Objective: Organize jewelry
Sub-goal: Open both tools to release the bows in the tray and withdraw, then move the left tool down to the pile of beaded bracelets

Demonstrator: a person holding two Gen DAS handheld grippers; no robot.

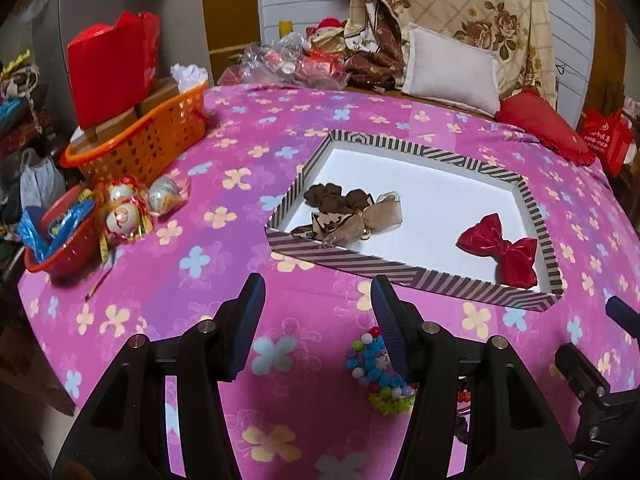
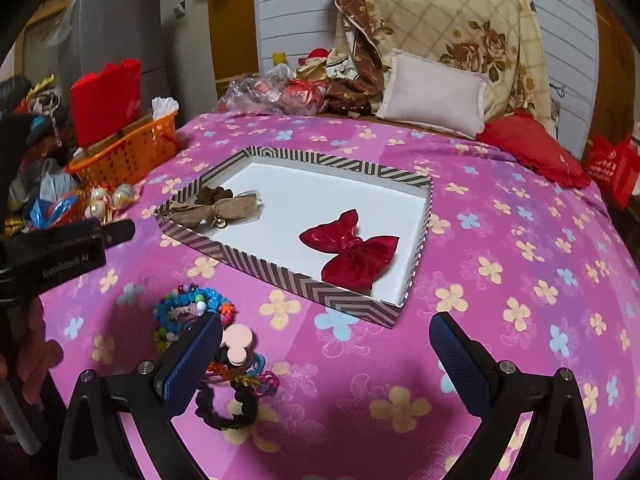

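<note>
While both tools hang above the pink flowered bedspread (image 2: 500,240), neither one grips anything: the left hand-held gripper (image 1: 318,312) has its jaws spread with only cloth between them, and the right hand-held gripper (image 2: 326,344) is spread wider still.

To my eye the likeliest trouble lies in the heap of loose pieces at about 8 o'clock of the right tool. A multicoloured beaded bracelet (image 2: 188,306) lies touching a pale pink mouse-shaped hair clip (image 2: 236,340), some bright plastic-link hair ties (image 2: 256,380) and a black braided hair band (image 2: 224,412). The right tool's left finger already overlaps this heap, so a closing pinch could catch two or three pieces together and drag the rest across the soft cover. The bracelet also sits right against the left tool's right finger (image 1: 390,332), so both tools reaching for it might collide.

At 12 o'clock from the tools sits the shallow striped cardboard box lid (image 2: 280,276), white inside. It holds a brown scrunchie (image 1: 324,200) and a tan ribbon bow with a small bell (image 1: 360,220) bunched at its left end, and a red velvet bow (image 2: 352,252) towards the right, well apart from them. At 10 o'clock an orange plastic basket (image 1: 160,136) holds brown cartons and a red paper bag (image 1: 112,68).
</note>
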